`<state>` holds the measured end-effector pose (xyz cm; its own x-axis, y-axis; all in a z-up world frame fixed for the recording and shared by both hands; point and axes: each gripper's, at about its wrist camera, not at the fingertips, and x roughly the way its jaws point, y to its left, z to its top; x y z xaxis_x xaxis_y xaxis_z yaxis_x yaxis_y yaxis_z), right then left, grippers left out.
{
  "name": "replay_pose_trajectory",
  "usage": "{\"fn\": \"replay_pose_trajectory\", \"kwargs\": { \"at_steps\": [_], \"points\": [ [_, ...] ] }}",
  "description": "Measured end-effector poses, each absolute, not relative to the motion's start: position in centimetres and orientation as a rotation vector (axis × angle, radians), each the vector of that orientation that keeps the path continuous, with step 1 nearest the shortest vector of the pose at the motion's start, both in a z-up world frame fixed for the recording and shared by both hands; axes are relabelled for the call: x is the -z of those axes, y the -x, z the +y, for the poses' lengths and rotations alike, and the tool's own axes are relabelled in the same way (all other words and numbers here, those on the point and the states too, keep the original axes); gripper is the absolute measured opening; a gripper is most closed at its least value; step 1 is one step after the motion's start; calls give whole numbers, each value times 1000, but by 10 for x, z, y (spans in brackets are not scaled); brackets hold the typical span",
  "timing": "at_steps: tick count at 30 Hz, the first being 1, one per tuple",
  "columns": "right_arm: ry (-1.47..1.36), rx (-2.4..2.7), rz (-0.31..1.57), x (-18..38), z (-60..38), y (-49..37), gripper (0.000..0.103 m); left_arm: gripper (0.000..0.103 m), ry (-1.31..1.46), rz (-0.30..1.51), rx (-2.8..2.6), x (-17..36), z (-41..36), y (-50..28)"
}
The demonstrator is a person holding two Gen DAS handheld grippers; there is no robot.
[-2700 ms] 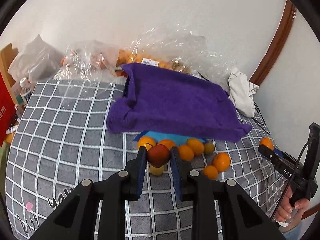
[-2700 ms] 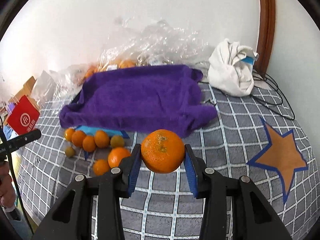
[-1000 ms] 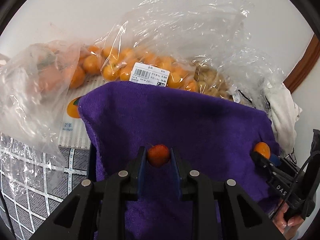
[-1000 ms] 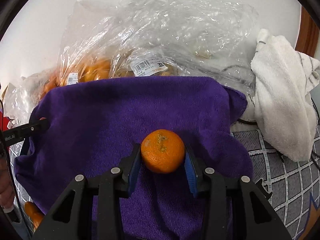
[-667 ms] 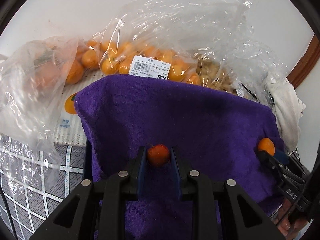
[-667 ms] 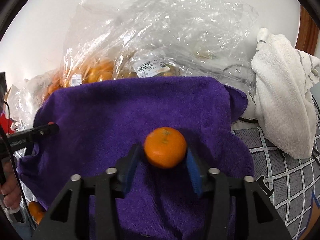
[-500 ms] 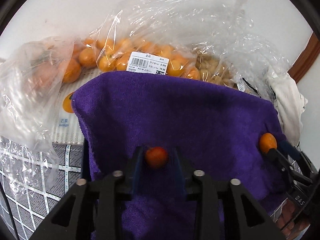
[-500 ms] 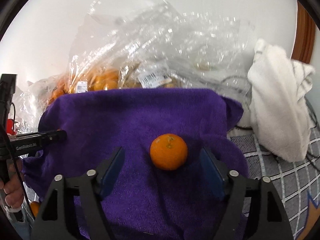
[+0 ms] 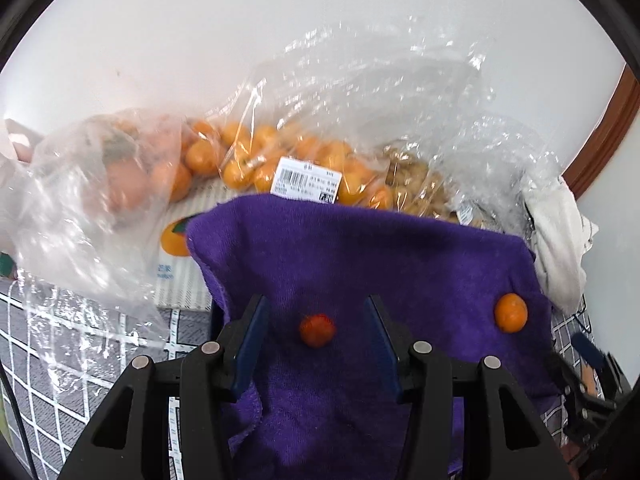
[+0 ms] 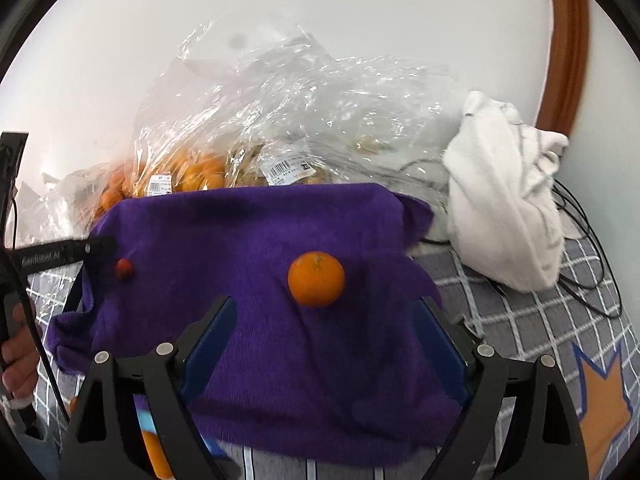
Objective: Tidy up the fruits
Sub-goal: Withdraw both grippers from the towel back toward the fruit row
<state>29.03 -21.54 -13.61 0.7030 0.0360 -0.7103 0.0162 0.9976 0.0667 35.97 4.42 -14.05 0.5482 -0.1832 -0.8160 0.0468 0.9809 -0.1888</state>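
Against the white wall, clear bags of fruit (image 9: 280, 160) lie behind a purple towel (image 9: 400, 264) spread as a soft bed, I think so that fruits do not roll away. The left gripper (image 9: 316, 338) has just been opening and stands spread around a small red fruit (image 9: 317, 330) without touching it. The right gripper (image 10: 324, 344), also just opened wide, is apart from the orange (image 10: 316, 279) resting on the towel.
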Motion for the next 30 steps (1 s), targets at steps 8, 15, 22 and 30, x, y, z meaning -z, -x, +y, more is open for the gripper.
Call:
{"fn": "replay_pose_trajectory", "kwargs": {
  "at_steps": [8, 15, 22, 30],
  "points": [
    [-56, 106, 738, 119, -252, -232, 89, 47, 129, 928, 143, 106, 37, -341],
    [-67, 114, 716, 104, -284, -184, 89, 47, 110, 878, 130, 73, 29, -301],
    [-135, 58, 707, 94, -297, -150, 89, 47, 126, 863, 157, 63, 31, -245],
    [-123, -15, 660, 104, -279, -123, 89, 47, 88, 816, 124, 65, 39, -182]
  ]
}}
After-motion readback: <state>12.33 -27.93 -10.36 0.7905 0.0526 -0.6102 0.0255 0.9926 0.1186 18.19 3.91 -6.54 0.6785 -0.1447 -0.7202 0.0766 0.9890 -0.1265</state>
